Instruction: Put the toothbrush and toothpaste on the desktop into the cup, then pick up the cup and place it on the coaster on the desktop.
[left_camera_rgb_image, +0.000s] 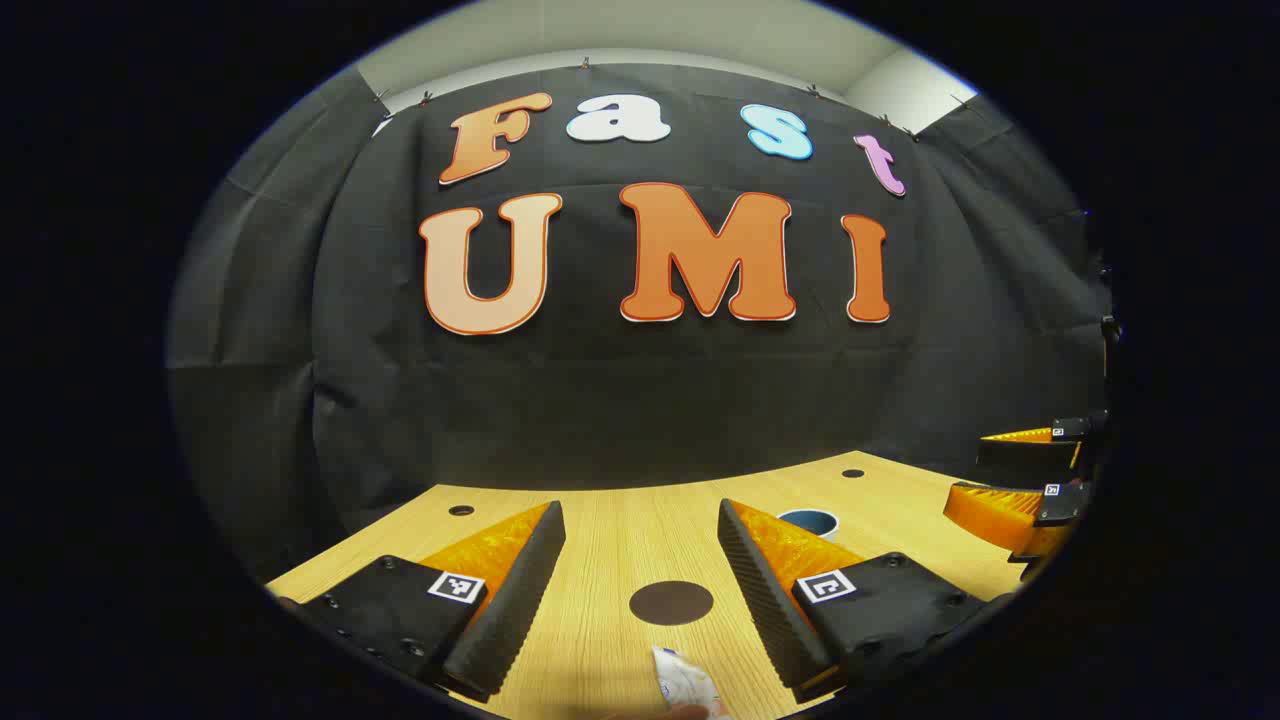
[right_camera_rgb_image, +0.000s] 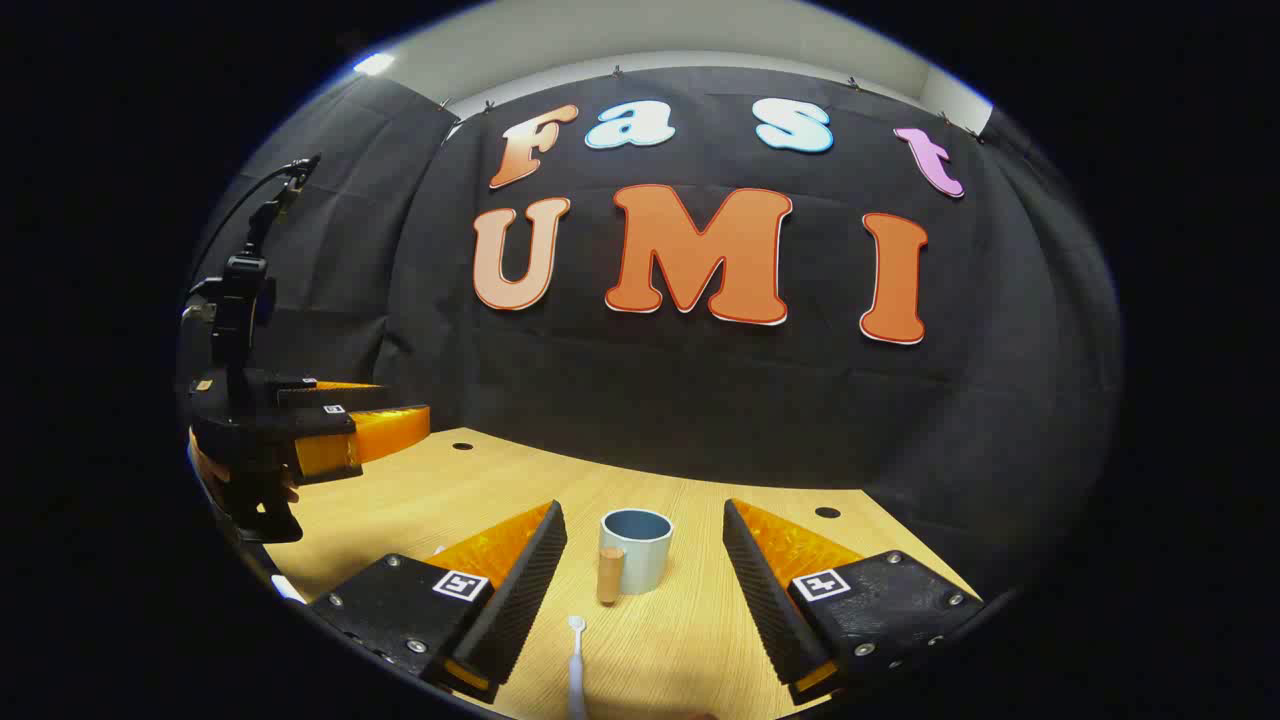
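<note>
Wooden desktop (right_camera_rgb_image: 430, 500) bears cup (right_camera_rgb_image: 637, 551), toothbrush (right_camera_rgb_image: 576, 660), toothpaste (left_camera_rgb_image: 688, 685); left tool (left_camera_rgb_image: 640, 590) and right tool (right_camera_rgb_image: 640, 590) gape wide, empty.

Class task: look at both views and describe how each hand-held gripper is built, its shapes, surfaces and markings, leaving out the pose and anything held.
In the left gripper view, the left hand-held gripper has two wedge-shaped fingers with ribbed inner faces. Each sits on a black block with screws and a small square black-and-white marker. The right hand-held gripper, in the right gripper view, is built the same way. There, farther off, the left one carries a black upright mount with a cable.
</note>
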